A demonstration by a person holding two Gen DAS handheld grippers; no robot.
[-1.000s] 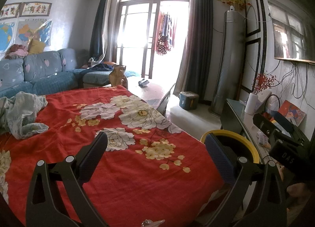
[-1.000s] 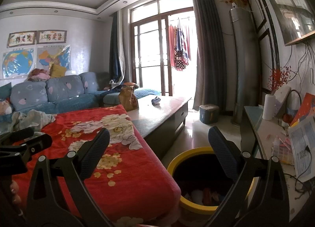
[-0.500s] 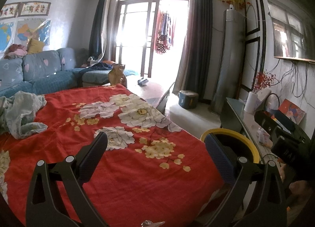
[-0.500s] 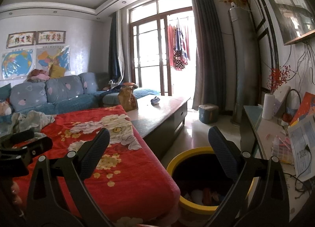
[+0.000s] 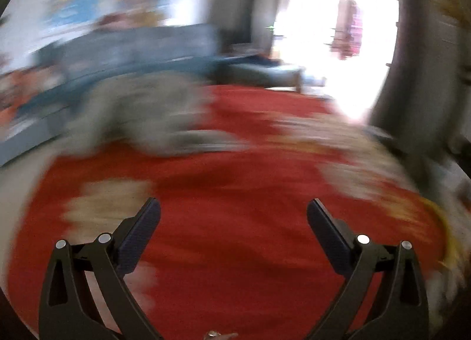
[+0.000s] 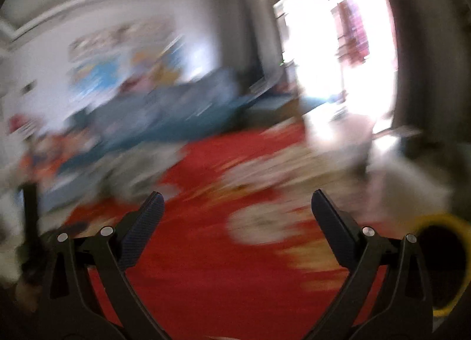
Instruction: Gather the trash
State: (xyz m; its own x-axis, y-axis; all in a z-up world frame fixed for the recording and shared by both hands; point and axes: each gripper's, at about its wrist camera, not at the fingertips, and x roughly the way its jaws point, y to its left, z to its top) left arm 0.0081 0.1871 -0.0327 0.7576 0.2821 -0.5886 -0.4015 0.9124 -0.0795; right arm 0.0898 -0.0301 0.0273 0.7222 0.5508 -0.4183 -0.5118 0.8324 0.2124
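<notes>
Both views are heavily motion-blurred. My left gripper (image 5: 234,207) is open and empty above the red flowered blanket (image 5: 235,222). A crumpled grey-green cloth (image 5: 141,116) lies on the blanket ahead and to the left. My right gripper (image 6: 235,201) is open and empty over the same blanket (image 6: 220,266). The yellow-rimmed trash bin (image 6: 441,260) sits at the far right edge of the right wrist view, and a blurred yellow streak of its rim (image 5: 447,239) shows in the left wrist view. No piece of trash is distinguishable.
A blue sofa (image 5: 132,54) runs along the back wall under wall maps. A bright balcony door (image 5: 338,30) with dark curtains is at the right. The left gripper's body (image 6: 31,222) shows as a dark shape at the left of the right wrist view.
Both cameras have swung sharply to the left. The bin slid to the right edge, and the grey cloth and sofa moved toward the centre. Both grippers stay open.
</notes>
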